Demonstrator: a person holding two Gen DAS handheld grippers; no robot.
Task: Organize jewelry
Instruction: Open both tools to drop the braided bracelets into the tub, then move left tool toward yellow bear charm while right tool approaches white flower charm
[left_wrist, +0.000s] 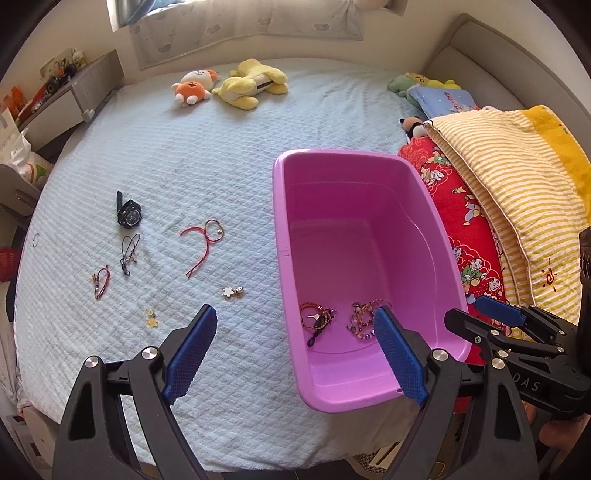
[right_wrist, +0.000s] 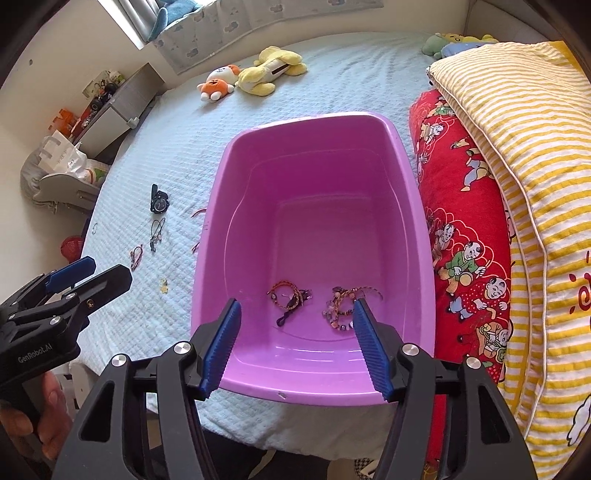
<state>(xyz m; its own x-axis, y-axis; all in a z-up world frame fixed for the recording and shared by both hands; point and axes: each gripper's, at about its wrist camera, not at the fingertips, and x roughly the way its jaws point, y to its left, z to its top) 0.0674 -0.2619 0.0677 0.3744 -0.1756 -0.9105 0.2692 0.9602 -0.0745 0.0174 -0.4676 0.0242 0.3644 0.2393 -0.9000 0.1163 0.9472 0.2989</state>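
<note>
Right wrist view is showing the right claw (right_wrist: 295, 343) gaping empty over the pink bin (right_wrist: 413, 192), where two bracelets (right_wrist: 290, 297) are lying; the left claw (left_wrist: 295, 354) is hovering released, facing the bed's (left_wrist: 207, 155) remaining watch (left_wrist: 129, 216) and charms.

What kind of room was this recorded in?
Most likely a bedroom, perhaps a child's: a quilted bed, stuffed toys near its far edge, and folded blankets stacked beside the pink tub.
</note>
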